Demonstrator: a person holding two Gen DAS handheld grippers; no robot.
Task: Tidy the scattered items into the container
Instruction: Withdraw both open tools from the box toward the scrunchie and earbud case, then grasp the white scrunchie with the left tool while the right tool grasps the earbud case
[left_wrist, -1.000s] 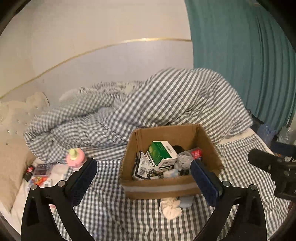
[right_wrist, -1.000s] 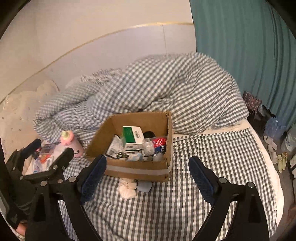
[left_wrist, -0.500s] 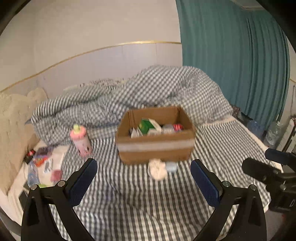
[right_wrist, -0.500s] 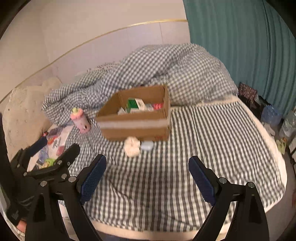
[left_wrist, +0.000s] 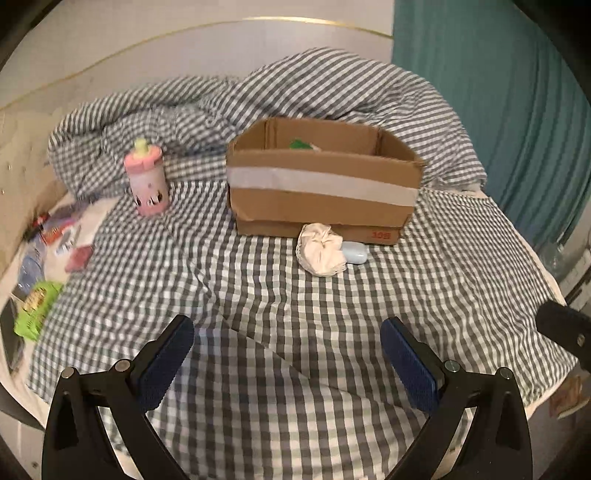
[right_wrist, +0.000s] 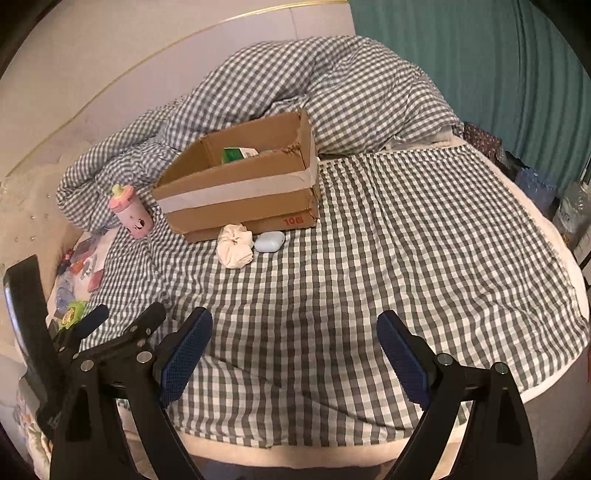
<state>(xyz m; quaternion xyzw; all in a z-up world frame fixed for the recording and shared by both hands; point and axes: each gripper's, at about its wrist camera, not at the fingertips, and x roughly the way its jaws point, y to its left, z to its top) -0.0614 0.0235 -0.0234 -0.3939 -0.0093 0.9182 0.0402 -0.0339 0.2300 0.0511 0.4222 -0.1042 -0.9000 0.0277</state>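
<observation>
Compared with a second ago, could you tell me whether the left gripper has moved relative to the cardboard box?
Yes. The left gripper has pulled back and dropped: the cardboard box, formerly between its fingertips, now sits well beyond them, seen side-on.

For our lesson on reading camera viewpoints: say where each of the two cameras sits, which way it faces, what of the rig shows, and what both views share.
Left wrist view: sits on the left tongs, looking forward and down across the checked bed at the cardboard box; its own open fingers show, plus part of the other tool at the right edge.
Right wrist view: sits on the right tongs, facing the same bed from further right; its open fingers and the left tool show.
Shared: box, pink bottle, cream cloth bundle, pale blue case.
</observation>
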